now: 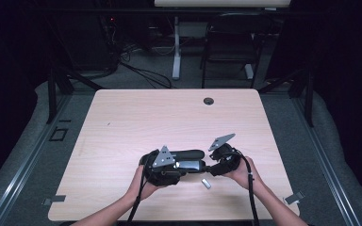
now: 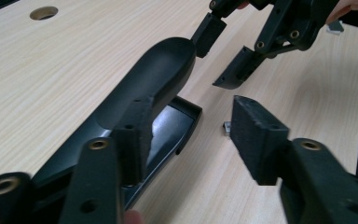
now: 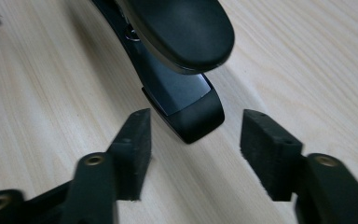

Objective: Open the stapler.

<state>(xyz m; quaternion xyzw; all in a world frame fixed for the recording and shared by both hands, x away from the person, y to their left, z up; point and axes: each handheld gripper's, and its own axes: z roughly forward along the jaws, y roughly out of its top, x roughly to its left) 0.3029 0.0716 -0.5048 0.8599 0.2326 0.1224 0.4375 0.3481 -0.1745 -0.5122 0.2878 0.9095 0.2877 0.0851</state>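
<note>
A large black plastic stapler [image 1: 181,160] with a long curved top arm lies on the pale wood-grain table [image 1: 169,113], near its front edge, between the two hand-held grippers. The left gripper [image 2: 193,140] stands about half open at the stapler's rear part, one pad [image 2: 133,135] against the side of the top arm and the other pad well clear over bare wood, so it grips nothing. The right gripper [image 3: 196,149] faces the stapler's nose, its jaws about half open with the tip just ahead of them and untouched, and a small silvery metal piece [image 1: 206,183] lies on the table just beside it.
</note>
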